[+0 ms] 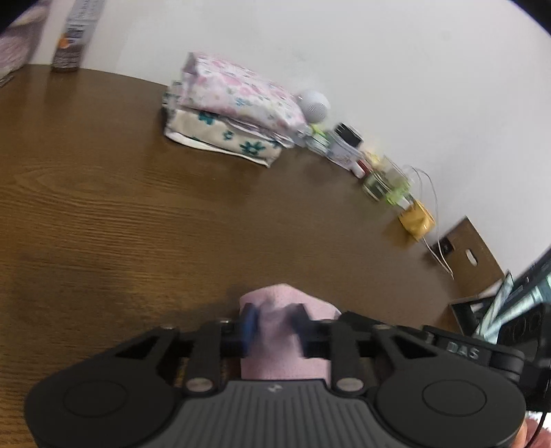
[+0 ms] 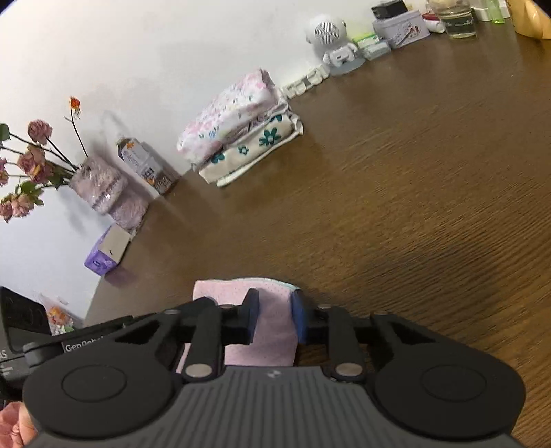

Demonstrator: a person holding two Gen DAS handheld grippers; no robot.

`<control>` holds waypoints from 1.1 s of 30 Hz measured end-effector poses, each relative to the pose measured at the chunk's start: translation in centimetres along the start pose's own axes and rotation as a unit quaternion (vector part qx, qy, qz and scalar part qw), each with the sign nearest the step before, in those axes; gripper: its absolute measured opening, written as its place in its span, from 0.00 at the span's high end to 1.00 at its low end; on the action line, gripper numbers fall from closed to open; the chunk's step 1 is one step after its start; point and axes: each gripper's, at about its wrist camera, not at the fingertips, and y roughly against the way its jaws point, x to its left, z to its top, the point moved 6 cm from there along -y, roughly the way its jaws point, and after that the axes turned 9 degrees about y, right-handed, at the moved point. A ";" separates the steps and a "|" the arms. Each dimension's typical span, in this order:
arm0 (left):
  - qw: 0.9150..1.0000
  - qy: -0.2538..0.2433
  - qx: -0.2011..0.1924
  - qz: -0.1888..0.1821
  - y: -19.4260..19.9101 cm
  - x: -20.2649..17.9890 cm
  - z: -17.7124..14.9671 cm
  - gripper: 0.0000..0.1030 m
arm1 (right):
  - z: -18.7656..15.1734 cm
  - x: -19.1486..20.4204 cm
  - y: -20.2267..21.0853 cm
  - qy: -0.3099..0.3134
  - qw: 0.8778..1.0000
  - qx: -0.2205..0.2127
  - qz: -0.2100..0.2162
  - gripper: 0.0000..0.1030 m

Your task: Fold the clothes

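Our left gripper [image 1: 273,318] pinches a pink cloth [image 1: 286,344] between its blue pads, low over the wooden table [image 1: 137,206]. Our right gripper [image 2: 273,310] is likewise closed on the pink cloth [image 2: 272,331], which shows a pale blue edge. A stack [image 2: 241,127] of folded floral clothes sits well apart by the wall, near a white speaker [image 2: 327,31].

The left black plastic gripper [image 1: 273,324] has a grey ridged body with a big round black disc on each side. Two black link bars with shiny silver screws sit just in front of the ridged body. Its fingers [image 1: 248,320] have blue pads. The right black plastic gripper [image 2: 273,317] looks the same, with blue pads [image 2: 299,318] too. White "GenRobot" letters sit left of its discs.
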 end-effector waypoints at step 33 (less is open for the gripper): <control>0.971 -0.209 -0.038 0.114 7.6 2.8 -4.8 0.76 | -0.8 1.4 0.6 0.098 0.993 0.028 0.060 0.57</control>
